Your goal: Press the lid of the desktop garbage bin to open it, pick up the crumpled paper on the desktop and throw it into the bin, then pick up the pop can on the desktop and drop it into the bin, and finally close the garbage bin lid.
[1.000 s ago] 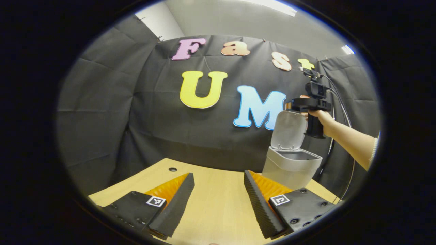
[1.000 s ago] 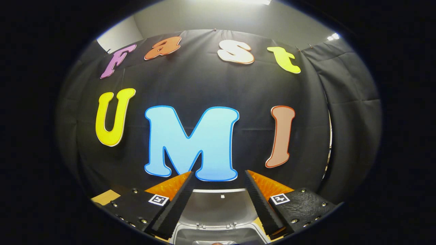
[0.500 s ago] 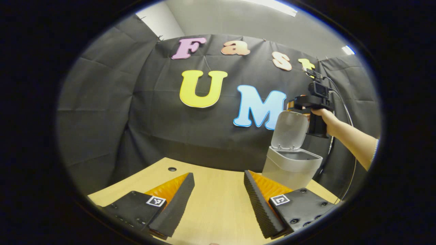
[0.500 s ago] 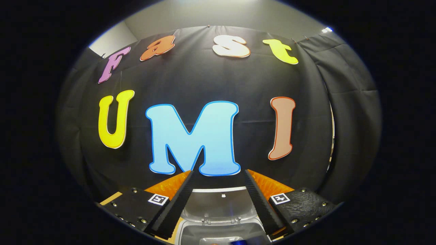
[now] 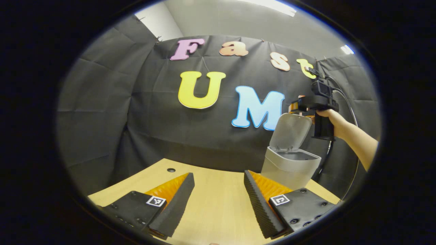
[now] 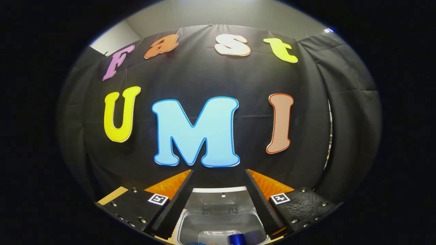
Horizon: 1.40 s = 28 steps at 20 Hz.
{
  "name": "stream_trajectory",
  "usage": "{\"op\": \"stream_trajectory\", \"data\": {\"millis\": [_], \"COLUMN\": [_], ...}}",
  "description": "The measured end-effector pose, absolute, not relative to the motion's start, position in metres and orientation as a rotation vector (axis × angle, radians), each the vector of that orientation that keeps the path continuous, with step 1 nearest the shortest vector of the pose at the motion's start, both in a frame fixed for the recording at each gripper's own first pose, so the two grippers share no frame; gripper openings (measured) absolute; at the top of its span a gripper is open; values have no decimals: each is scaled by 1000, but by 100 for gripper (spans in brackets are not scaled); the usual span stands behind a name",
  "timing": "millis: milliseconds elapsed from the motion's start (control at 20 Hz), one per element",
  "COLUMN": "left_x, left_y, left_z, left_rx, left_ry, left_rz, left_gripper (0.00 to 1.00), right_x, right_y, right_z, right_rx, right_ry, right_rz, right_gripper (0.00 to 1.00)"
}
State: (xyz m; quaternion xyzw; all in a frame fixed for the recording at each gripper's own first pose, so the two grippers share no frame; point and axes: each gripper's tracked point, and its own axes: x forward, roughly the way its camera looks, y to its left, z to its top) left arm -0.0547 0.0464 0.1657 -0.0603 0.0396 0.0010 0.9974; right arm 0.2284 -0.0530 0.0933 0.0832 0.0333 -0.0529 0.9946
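Right gripper [image 6: 218,200], seen from its own camera, hangs over the garbage bin [image 6: 218,224] with its fingers spread and nothing between them. Below them, at the bottom centre of the right gripper view, the bin's mouth is open and a blue pop can [image 6: 236,239] lies inside it; I judge the can drop done. The crumpled paper cannot be made out.

In the left gripper view the bin [image 5: 289,166] stands at the right of the wooden desktop [image 5: 211,200], its lid [image 5: 291,131] upright and tilted back. The right gripper [image 5: 301,107], held in a hand [image 5: 335,119], sits at the lid's top edge at the upper right.

The step in hand looks to be closing the lid. To do it well, bring the fingers behind or above the lid's top edge, push it forward and down along its hinge arc, and press until it latches, without shoving the light bin across the desk.

Left gripper [image 5: 218,200] is spread wide and empty, low over the bare desktop at the bottom of its view, well apart from the bin. A cable hole [image 5: 171,169] marks the desk's far left. Nothing blocks the lid's path.
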Motion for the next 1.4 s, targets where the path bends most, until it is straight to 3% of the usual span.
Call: {"op": "stream_trajectory", "data": {"millis": [750,1400], "left_x": [-71,-80], "left_y": [37,36], "left_z": [170,171], "left_rx": [-102,-100], "left_ry": [75,72], "left_rz": [-21,-12], "left_gripper": [96,95], "right_x": [157,152], "right_y": [-37,-24], "right_z": [35,-21], "right_rx": [111,174], "right_ry": [152,232], "right_rz": [-89,-37], "right_gripper": [93,94]}}
